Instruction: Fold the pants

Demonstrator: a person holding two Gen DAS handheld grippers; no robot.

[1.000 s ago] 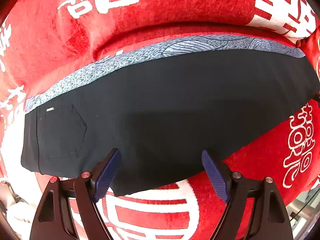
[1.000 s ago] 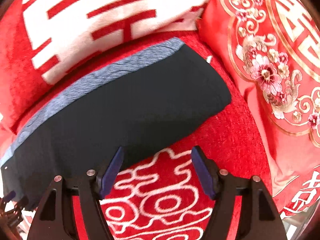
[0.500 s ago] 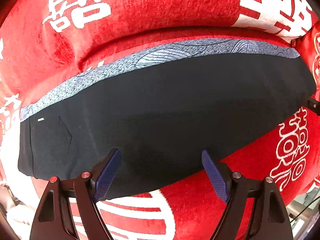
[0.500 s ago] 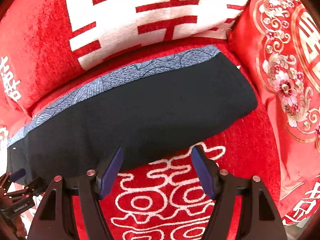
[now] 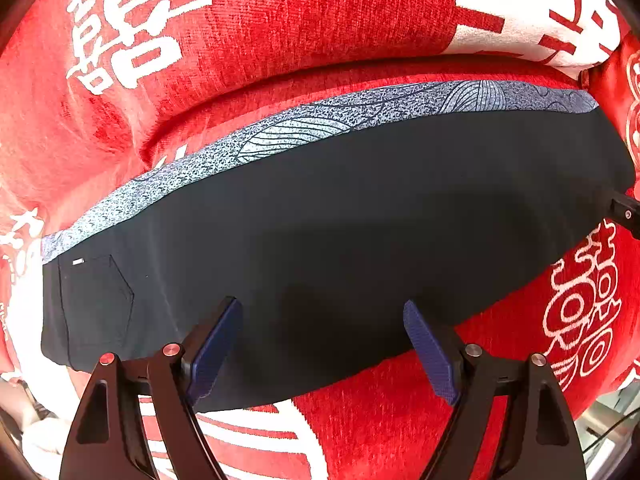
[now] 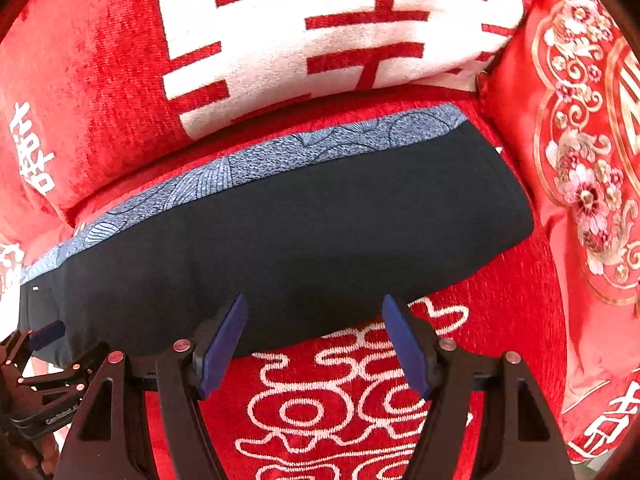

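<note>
Two grippers: both hovering over one garment, neither touching it.
Pants (image 5: 340,248): dark, laid flat as a long band across the middle of both views; already doubled leg on leg, judging by the single smooth panel.
Patterned stripe (image 5: 320,128): grey-blue, running along the upper edge of the band; marks the far long side.
Back pocket (image 5: 98,300): lower left of the left-wrist view; places the waist end at that side.
Hem end (image 6: 508,216): right of centre in the right-wrist view, just beside an embroidered cushion (image 6: 584,168).
Left gripper (image 5: 322,344): jaws spread wide, nothing between the blue pads; poised above the near edge, nearer the waist end.
Right gripper (image 6: 314,340): jaws likewise apart and empty; straddling the near edge towards the hem end, half over cloth, half over cover.
Reason for placing: one tool towards each end, probably to pinch the near edge or ends for the next fold across the length.
Progress: lengthwise fold apparently done, crosswise folds not yet made.
Surface: red plush cover (image 6: 500,312) with white characters, soft, likely yielding under a pinch.
Backrest (image 5: 320,20): same red fabric, filling the top of both views.
Room: mostly hidden; only a pale sliver at the lower right corner of the left-wrist view.
</note>
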